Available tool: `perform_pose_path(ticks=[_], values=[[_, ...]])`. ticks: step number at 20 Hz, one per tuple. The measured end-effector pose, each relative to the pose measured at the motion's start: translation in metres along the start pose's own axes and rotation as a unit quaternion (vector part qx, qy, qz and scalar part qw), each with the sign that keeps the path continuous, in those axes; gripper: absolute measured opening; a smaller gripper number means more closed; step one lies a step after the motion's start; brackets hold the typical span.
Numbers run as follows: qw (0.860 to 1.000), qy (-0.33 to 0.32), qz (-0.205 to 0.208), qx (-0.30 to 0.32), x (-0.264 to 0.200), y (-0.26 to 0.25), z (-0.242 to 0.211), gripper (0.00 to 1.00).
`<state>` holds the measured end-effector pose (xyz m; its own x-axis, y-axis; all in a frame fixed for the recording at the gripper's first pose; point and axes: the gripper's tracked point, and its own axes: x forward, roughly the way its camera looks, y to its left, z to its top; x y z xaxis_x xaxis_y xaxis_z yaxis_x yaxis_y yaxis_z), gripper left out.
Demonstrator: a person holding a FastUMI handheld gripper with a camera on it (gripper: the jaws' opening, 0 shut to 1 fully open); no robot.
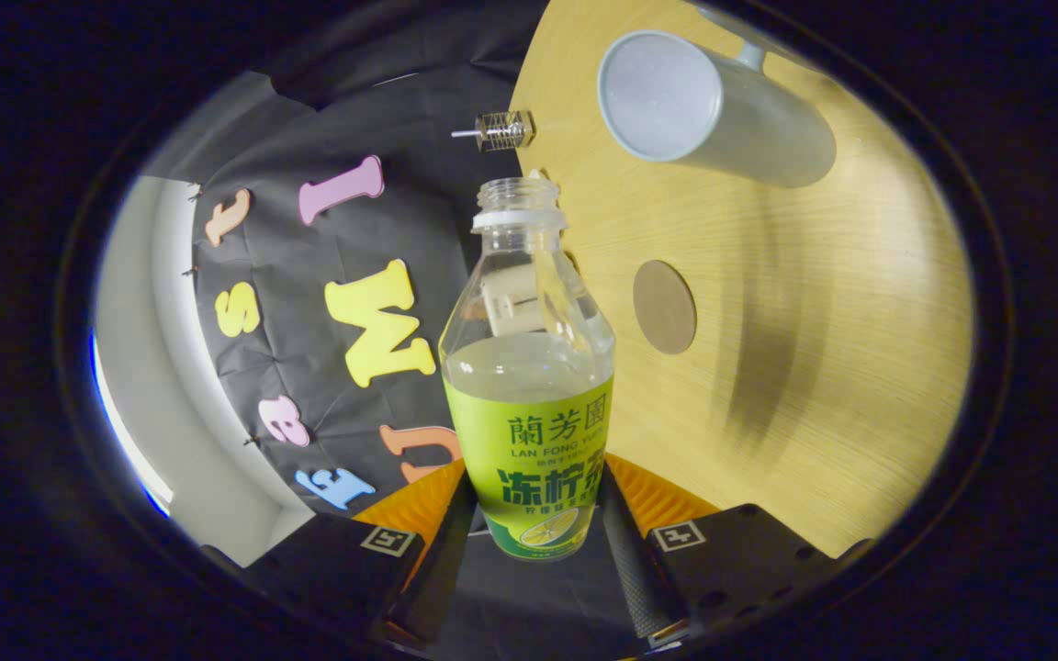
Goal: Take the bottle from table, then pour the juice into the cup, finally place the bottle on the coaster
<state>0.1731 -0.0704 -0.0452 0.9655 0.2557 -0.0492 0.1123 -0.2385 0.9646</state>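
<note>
My gripper (534, 528) is shut on a clear plastic bottle (529, 367) with a green label, both fingers pressing on its lower body. The bottle has no cap and holds pale juice up to the label's top edge. The whole view is rolled, so the wooden table (823, 367) stands like a wall beyond the bottle. A grey cup (708, 106) with a handle stands on that table, past the bottle's mouth and off to one side, its open mouth facing me. A round brown coaster (664, 307) lies on the wood close beside the bottle's shoulder.
A small clear ribbed object with a metal pin (501, 130) sits at the table's edge just past the bottle's mouth. The black cloth wall hangs behind the bottle on the other side, with a white wall (157, 367) beyond it.
</note>
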Motion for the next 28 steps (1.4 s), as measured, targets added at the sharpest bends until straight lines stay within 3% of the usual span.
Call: perform_pose_path(ticks=[6,28], values=[[0.999,-0.005,0.021,0.026,-0.001,0.012,0.008,0.78],[0.996,0.008,0.041,0.08,0.001,0.027,0.009,0.78]])
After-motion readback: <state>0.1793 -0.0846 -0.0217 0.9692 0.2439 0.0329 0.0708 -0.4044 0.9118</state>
